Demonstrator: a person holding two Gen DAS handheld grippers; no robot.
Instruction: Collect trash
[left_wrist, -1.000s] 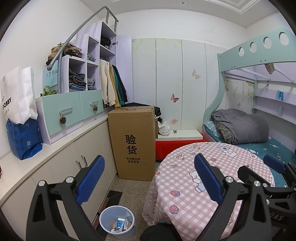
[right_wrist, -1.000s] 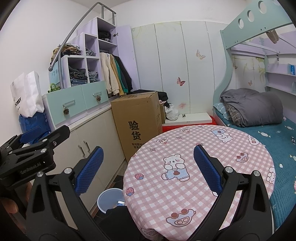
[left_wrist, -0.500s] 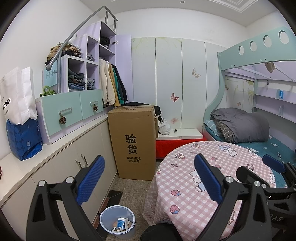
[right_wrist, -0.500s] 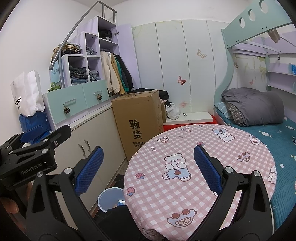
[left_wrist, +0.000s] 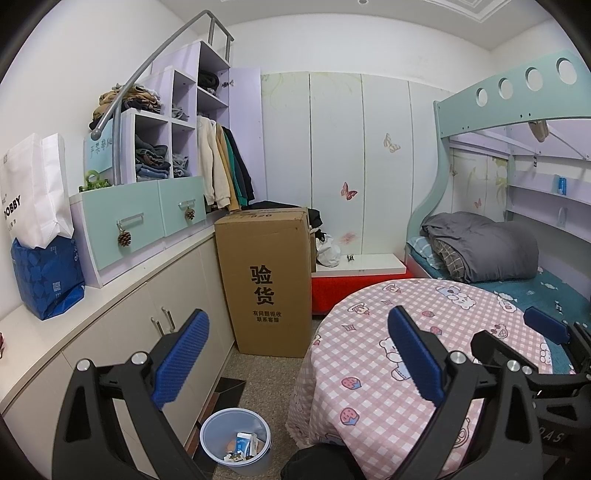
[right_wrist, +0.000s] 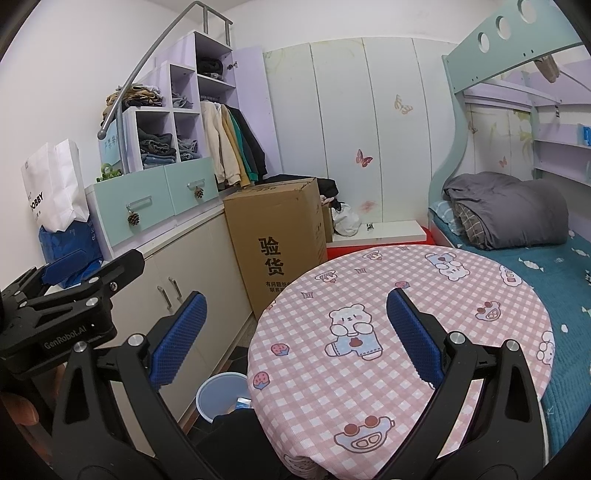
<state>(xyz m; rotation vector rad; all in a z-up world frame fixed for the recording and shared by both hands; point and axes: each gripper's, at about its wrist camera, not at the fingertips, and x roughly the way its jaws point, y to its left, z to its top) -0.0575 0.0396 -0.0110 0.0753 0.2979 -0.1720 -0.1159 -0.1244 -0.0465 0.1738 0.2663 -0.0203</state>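
A small blue-grey waste bin (left_wrist: 236, 439) stands on the floor between the cabinets and the round table, with paper and packaging scraps (left_wrist: 243, 445) inside. In the right wrist view the bin (right_wrist: 218, 393) shows partly behind the table edge. My left gripper (left_wrist: 297, 356) is open and empty, held above the bin and the table's left edge. My right gripper (right_wrist: 295, 338) is open and empty over the round table with the pink checked cloth (right_wrist: 406, 295). No trash shows on the cloth.
A tall cardboard box (left_wrist: 269, 280) stands on the floor behind the bin. Low white cabinets (left_wrist: 122, 325) run along the left with a blue bag (left_wrist: 48, 277) on top. A bunk bed with a grey duvet (left_wrist: 487, 247) is right of the table.
Both grippers have barely moved; the views drifted slightly. Both stay open and empty.
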